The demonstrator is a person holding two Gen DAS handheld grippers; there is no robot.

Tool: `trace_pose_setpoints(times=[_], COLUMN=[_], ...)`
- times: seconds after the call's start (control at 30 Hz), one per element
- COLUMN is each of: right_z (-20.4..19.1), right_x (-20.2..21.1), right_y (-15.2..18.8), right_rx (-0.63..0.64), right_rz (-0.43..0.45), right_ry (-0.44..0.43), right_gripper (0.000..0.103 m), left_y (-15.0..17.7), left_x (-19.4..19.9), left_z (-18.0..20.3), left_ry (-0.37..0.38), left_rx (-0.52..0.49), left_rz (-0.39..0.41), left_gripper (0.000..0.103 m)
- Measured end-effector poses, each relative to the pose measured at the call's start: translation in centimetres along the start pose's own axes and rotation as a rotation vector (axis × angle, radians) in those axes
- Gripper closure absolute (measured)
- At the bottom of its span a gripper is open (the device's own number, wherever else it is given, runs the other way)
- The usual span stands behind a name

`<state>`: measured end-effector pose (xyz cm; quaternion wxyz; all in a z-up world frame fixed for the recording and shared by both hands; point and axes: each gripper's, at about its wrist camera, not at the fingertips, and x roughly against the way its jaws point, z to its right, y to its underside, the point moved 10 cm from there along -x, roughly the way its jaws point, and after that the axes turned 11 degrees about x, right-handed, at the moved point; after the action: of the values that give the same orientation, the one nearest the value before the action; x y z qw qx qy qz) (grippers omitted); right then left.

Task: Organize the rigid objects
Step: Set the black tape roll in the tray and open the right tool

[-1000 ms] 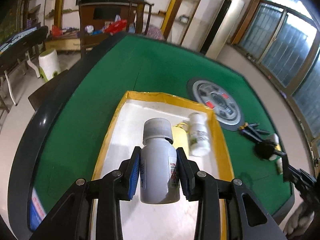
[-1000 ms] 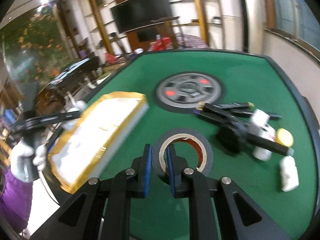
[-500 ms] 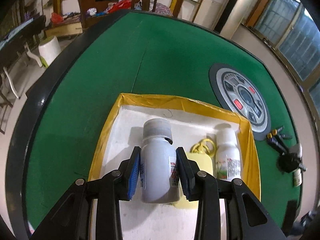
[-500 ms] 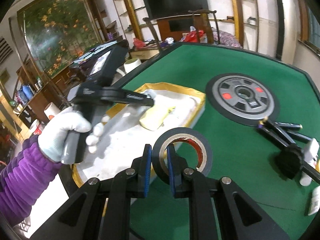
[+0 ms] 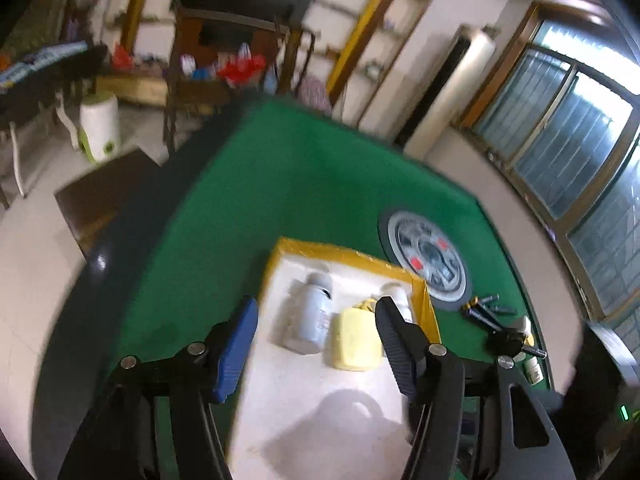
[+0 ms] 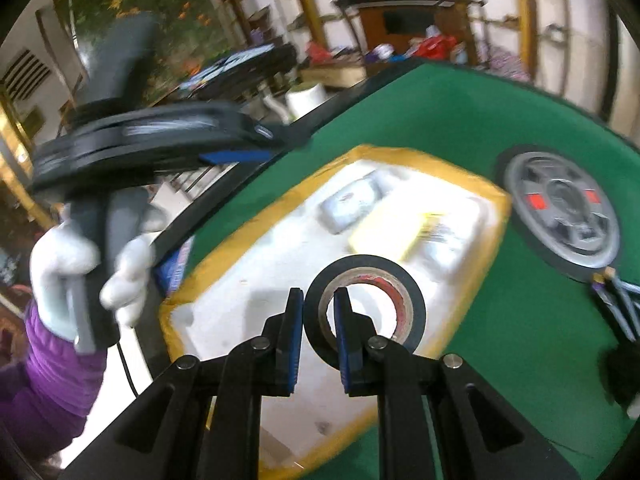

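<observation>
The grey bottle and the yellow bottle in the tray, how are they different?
The grey bottle is pale grey with a printed label; the yellow bottle is plain yellow all over. The grey bottle looks longer and slimmer; the yellow bottle looks shorter and squarer. The grey bottle lies nearer the tray's left wall; the yellow bottle lies nearer its middle. Both lie on their sides, side by side, held by neither gripper.

Blk tape roll (image 6: 362,304) above tray (image 6: 224,312)
</observation>
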<state>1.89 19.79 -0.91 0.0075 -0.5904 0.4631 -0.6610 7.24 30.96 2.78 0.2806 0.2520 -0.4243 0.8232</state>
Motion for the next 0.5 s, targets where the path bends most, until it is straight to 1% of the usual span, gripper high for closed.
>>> trace_pose_setpoints(times=[0.1, 0.17, 0.2, 0.23, 0.3, 0.33, 0.43, 0.5], right_z=[-1.6, -2.2, -2.6, -2.7, -2.5, -2.3, -0.7, 0.3], right_x=[-2.6, -4.4, -5.7, -6.6, -7.9, -8.7, -10.3, -10.7], right_y=[-1.3, -2.2, -2.8, -3.3, -4.0, -4.3, -4.5, -4.6], right_rx=[-0.004, -0.039, -0.083, -0.120, -0.185, -0.231, -0.354, -0.440], right_rz=[-0.053, -0.083, -0.099, -0.105, -0.106, -0.106, -0.101, -0.071], right_ry=[-0.084, -0.148, -0.197, -0.229, -0.273, -0.290, -0.298, -0.328], right_gripper=[0.088, 0.088, 0.088, 0.088, 0.088, 0.088, 0.088, 0.088], left_y=[-0.4, -0.2, -0.1, 0.1, 0.4, 0.4, 0.7, 0.9], left_x=[3.3, 4.3, 4.5, 4.8, 5.0, 4.9, 5.0, 5.0], left_z=[-2.5, -4.0, -4.4, -5.0, -5.9, -6.3, -7.2, -7.3], left_ry=[-0.026, -0.027, -0.024, -0.019, -0.015, -0.012, 0.000, 0.013], left_rx=[0.006, 0.026, 0.034, 0.044, 0.061, 0.069, 0.080, 0.080], left_rz=[0.083, 0.098, 0.098, 0.099, 0.100, 0.098, 0.093, 0.091], left_gripper=[0.038, 0.037, 0.037, 0.037, 0.038, 0.038, 0.038, 0.038])
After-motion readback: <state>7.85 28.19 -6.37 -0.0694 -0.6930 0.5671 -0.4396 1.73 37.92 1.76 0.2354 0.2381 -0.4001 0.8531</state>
